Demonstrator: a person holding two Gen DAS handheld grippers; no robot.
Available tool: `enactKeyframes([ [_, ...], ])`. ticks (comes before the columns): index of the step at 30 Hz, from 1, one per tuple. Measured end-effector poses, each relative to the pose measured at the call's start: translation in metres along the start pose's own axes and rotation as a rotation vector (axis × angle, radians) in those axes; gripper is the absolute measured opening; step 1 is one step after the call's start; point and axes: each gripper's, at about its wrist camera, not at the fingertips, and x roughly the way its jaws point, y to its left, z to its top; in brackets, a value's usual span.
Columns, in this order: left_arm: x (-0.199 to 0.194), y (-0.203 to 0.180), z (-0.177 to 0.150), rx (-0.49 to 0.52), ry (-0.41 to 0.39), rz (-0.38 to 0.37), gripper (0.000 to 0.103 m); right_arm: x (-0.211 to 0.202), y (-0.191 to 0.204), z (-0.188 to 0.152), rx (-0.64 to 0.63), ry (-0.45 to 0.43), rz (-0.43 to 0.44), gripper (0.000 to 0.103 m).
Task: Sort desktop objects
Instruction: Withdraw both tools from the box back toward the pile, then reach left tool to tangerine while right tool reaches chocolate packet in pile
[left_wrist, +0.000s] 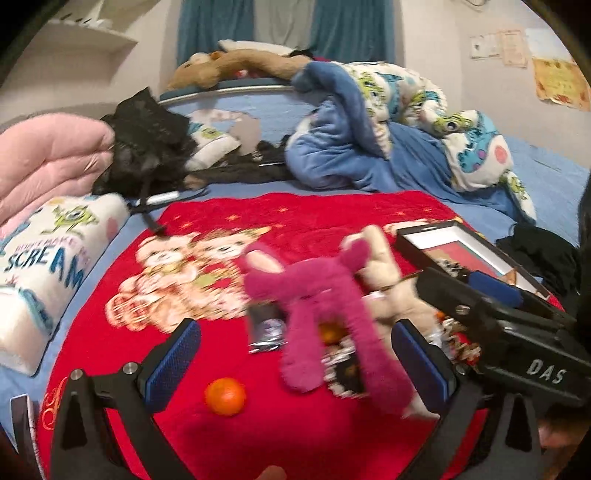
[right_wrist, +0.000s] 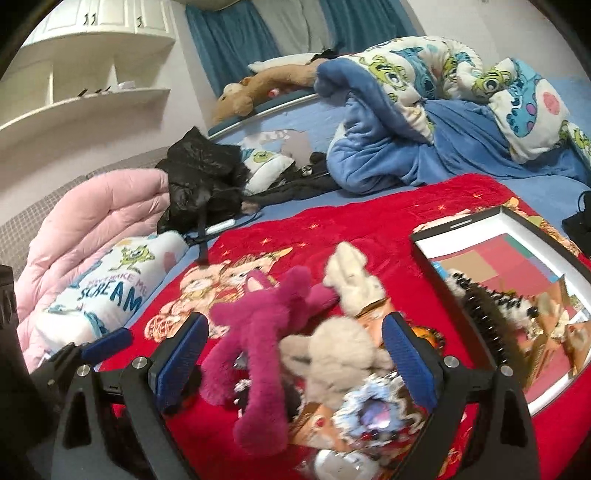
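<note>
Tongs, left (left_wrist: 295, 365): spread wide, nothing held, low centre of the left wrist view, hovering above the red blanket (left_wrist: 303, 214). Tongs, right (right_wrist: 295, 358): likewise spread wide and empty, low centre of the right wrist view; its black body also shows at the right edge of the left view.

Magenta plush toy (left_wrist: 317, 302): centre of the left view, blurred, lying on the blanket between the left tongs' blue pads, legs trailing toward the lower right. In the right view it sits left of centre, just beside the left-hand pad.

Cream plush toy (right_wrist: 340, 347): touching the magenta one on its right, between the right tongs' pads.

Orange fruit (left_wrist: 225, 396): alone on bare blanket, lower centre of the left view, apart from the pile. A second orange (left_wrist: 330, 332) shows partly under the magenta toy.

Foil wrappers (right_wrist: 369, 410): crumpled, heaped under and around the toys, lower centre of the right view.

Black-rimmed box (right_wrist: 498, 216): right side of the right view, on the blanket near its right edge, open upward, holding a dark bristled brush (right_wrist: 484, 314) and paper items.

Open room: bare red blanket in the lower left of the left view and along the top of the blanket.

Beyond the blanket's edges: blue bedsheet, a "SCREAM" pillow (left_wrist: 55, 251) and pink quilt (left_wrist: 48, 155) at left, black garment (left_wrist: 147, 147) upper left, blue printed duvet (left_wrist: 369, 122) upper right.
</note>
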Motion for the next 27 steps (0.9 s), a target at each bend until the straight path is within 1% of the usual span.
enactKeyframes([
  [4,-0.001,0.030,-0.002,-0.017,-0.003,0.018,0.103,0.006,0.009,-0.004,-0.016,0.016,0.001,0.096],
  [8,0.006,0.042,-0.004,-0.035,0.015,0.012,0.103,0.011,0.007,-0.005,-0.027,0.028,-0.021,0.096],
  [10,0.012,0.046,-0.006,-0.027,0.029,0.012,0.103,0.014,0.003,-0.006,-0.022,0.037,-0.037,0.096],
  [12,0.020,0.048,-0.010,-0.031,0.050,0.001,0.103,0.015,-0.002,-0.006,-0.006,0.057,-0.045,0.096],
  [17,0.038,0.060,-0.020,-0.065,0.117,0.008,0.103,0.015,-0.007,-0.010,0.014,0.103,-0.067,0.096],
  [19,0.044,0.061,-0.024,-0.060,0.133,0.007,0.103,0.018,-0.011,-0.015,0.035,0.124,-0.064,0.095],
  [22,0.057,0.060,-0.031,-0.032,0.171,0.029,0.103,0.024,-0.014,-0.019,0.061,0.167,-0.056,0.092],
  [26,0.072,0.060,-0.038,-0.035,0.216,0.028,0.103,0.027,-0.020,-0.026,0.069,0.219,-0.071,0.092],
  [27,0.074,0.060,-0.038,-0.039,0.222,0.029,0.103,0.027,-0.024,-0.029,0.084,0.234,-0.059,0.092],
])
